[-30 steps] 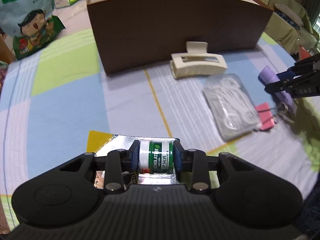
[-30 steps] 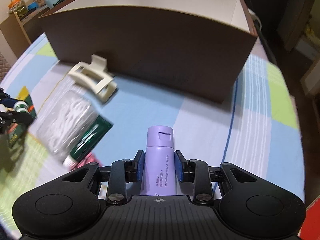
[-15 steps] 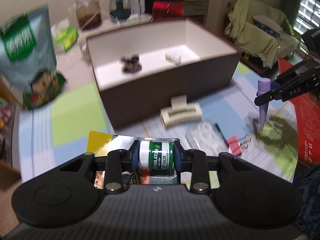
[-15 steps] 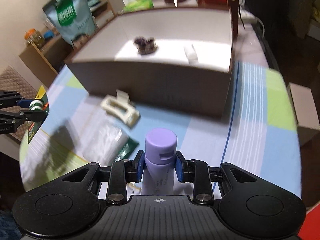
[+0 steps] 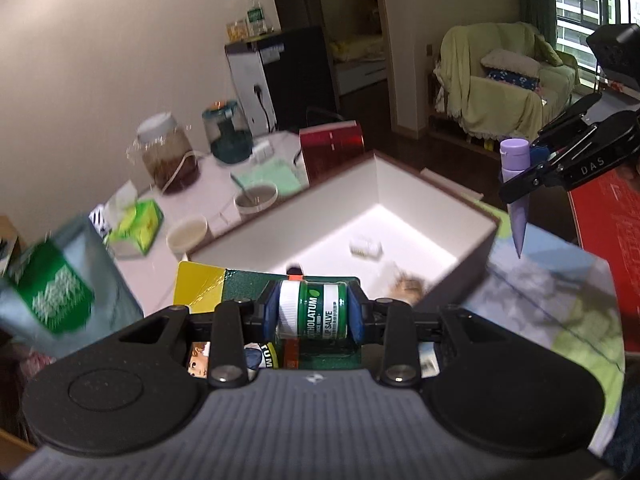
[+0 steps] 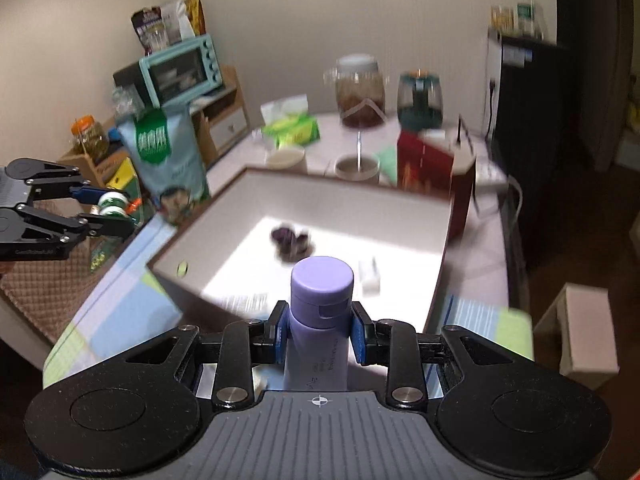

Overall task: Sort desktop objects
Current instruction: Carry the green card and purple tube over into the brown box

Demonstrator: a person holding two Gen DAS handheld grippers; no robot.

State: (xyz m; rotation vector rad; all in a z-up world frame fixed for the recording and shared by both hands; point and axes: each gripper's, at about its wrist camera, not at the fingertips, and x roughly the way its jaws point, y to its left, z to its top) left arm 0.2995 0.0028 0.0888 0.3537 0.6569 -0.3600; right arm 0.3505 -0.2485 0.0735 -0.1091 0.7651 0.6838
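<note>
Ahead of both grippers, the checked-cloth table (image 6: 120, 312) bears an open box (image 6: 448, 216), bowls (image 6: 356, 168) and jars (image 6: 360, 92)

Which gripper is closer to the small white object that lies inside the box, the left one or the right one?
Right, probably. The right gripper, holding the purple tube, hangs just before the box wall near the small white object. The left gripper, holding the lip salve pack, is off the far corner.

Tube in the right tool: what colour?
Lilac tube, cap matching; clearest in the right wrist view.
</note>
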